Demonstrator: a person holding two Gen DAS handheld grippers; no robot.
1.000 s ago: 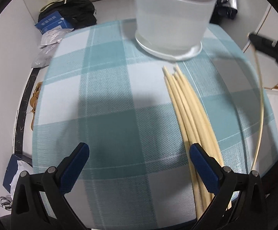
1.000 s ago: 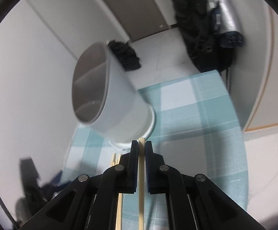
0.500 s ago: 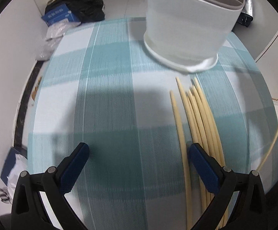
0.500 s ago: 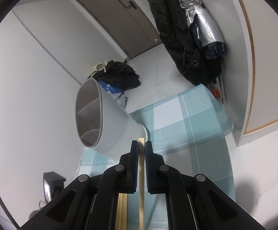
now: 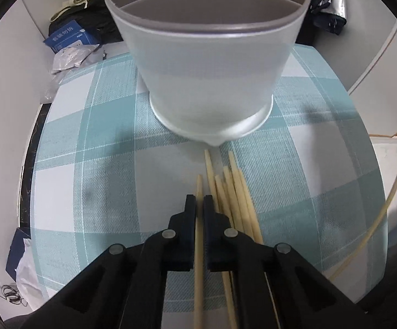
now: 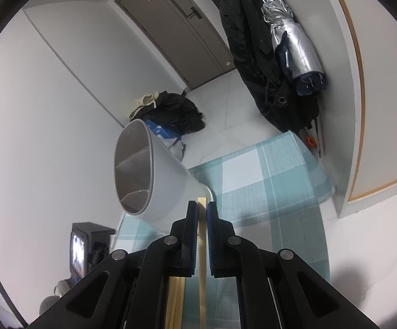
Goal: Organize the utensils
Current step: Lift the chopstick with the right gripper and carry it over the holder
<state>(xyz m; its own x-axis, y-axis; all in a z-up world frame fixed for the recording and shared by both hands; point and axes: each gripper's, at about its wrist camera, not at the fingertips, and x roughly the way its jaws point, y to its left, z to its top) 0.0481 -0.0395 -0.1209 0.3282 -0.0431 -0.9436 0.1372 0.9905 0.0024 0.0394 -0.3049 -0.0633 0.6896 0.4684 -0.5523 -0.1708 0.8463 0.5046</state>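
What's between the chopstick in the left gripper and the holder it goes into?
Nothing visible. The left gripper, jaws shut on one chopstick, points at the holder; only bare tablecloth lies between the chopstick's tip and the holder's base. The other chopsticks lie beside it, to its right.

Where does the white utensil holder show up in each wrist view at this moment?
Left wrist view: the white utensil holder fills the top centre, upright on the checked tablecloth, just beyond the chopstick tips.
Right wrist view: the same holder sits left of centre, appearing tilted, its divided inside visible.
Shared landmark: the blue box by the dark clothes on the floor, also visible behind the holder.
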